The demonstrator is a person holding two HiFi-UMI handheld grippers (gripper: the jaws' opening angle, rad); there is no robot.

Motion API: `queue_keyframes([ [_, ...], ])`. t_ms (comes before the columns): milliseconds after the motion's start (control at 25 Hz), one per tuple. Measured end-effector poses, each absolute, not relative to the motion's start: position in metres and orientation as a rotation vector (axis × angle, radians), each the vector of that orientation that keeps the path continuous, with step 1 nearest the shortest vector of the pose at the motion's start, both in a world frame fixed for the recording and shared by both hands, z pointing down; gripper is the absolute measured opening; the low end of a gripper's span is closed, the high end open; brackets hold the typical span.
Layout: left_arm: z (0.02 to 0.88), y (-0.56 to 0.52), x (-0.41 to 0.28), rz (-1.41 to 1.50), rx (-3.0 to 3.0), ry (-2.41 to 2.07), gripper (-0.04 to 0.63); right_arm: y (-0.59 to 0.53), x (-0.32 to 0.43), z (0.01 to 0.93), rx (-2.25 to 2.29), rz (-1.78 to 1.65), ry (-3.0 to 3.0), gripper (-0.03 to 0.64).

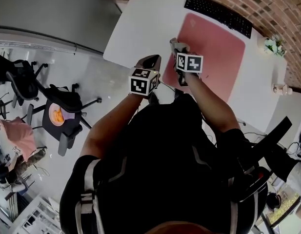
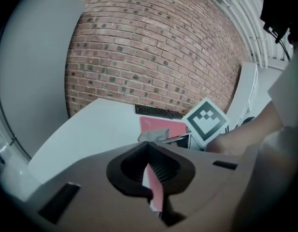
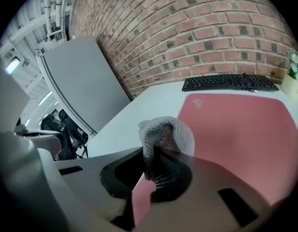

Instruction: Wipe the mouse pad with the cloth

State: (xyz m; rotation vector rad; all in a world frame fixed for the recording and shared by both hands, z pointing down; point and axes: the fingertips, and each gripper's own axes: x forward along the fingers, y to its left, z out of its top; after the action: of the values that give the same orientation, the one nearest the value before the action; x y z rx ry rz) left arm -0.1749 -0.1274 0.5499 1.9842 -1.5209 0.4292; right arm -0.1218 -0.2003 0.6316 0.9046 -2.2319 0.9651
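A pink mouse pad (image 1: 213, 52) lies on the white table (image 1: 140, 18) in front of a black keyboard (image 1: 218, 13). My right gripper (image 1: 178, 52) hovers at the pad's near left edge, shut on a grey mesh cloth (image 1: 175, 44). In the right gripper view the cloth (image 3: 165, 132) bunches up out of the gripper (image 3: 156, 153) above the pad (image 3: 235, 129). My left gripper (image 1: 151, 60) is just left of it, over the table's near edge, shut with nothing in it. The left gripper view shows its jaws (image 2: 149, 146) together, with the cloth (image 2: 153, 135) and pad (image 2: 161, 124) beyond.
A small pot of white flowers (image 1: 273, 45) and a small pale object (image 1: 281, 88) stand at the table's right end. Behind the table rises a brick wall (image 3: 211, 33). Office chairs (image 1: 62, 111) stand on the floor to the left, by a grey partition (image 1: 48, 9).
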Motion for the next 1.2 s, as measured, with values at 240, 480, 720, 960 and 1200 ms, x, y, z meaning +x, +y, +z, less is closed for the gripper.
queue_keyframes([
  [240,0.555,-0.144,-0.173,0.451,1.970,-1.508,0.000,-0.210,-0.114,0.656,0.898,0.939,-2.186,0.031],
  [480,0.562,-0.162,-0.156,0.448,1.973,-1.470,0.000,-0.216,-0.086,0.671,0.924,0.995,-2.159,0.031],
  [720,0.564,-0.175,-0.131,0.482,2.018,-1.397,0.000,-0.221,-0.054,0.676,1.003,1.053,-2.141,0.031],
  [960,0.559,-0.185,-0.101,0.491,2.086,-1.318,0.000,-0.226,-0.017,0.679,1.099,1.088,-2.111,0.031],
  [1200,0.565,-0.191,-0.077,0.517,2.124,-1.260,0.000,-0.228,0.025,0.678,1.209,1.107,-2.068,0.031],
])
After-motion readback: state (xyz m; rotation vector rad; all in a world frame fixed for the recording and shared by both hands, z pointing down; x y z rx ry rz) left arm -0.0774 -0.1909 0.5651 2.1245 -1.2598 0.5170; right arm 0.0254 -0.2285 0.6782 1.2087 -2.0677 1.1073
